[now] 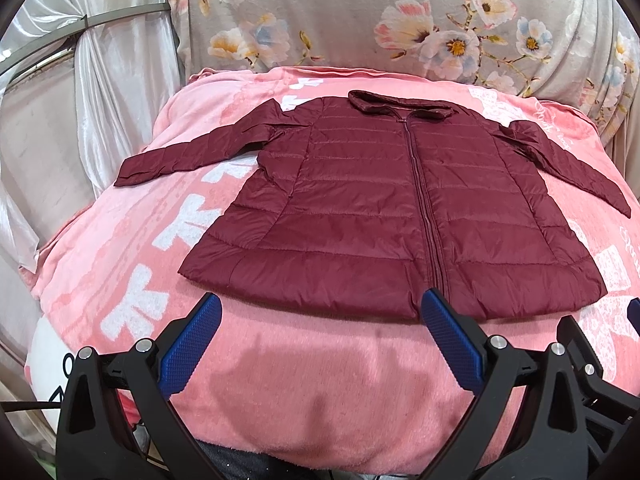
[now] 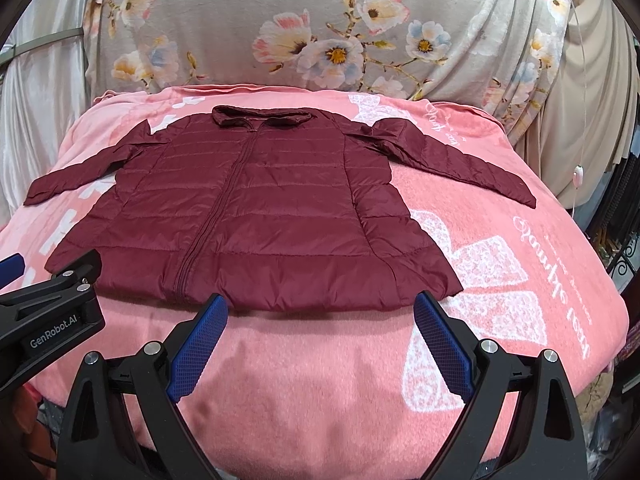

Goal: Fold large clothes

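Observation:
A dark red quilted jacket (image 1: 360, 200) (image 2: 248, 216) lies flat and zipped on a pink blanket (image 1: 312, 380) (image 2: 320, 360), collar at the far side, both sleeves spread outward. My left gripper (image 1: 320, 304) hovers open just short of the hem, near the zipper's lower end, with nothing between its blue pads. My right gripper (image 2: 320, 306) is open too, in front of the hem's right half, holding nothing. In the right wrist view the left gripper's black body shows at the left edge. The right gripper's arm shows at the right edge of the left wrist view.
A floral grey cloth (image 1: 400, 20) (image 2: 320, 20) hangs behind the blanket. White satin drapes (image 1: 112, 80) stand at the left. A cord with a small switch (image 2: 576, 176) dangles at the right. The blanket has white print and drops off at its near and side edges.

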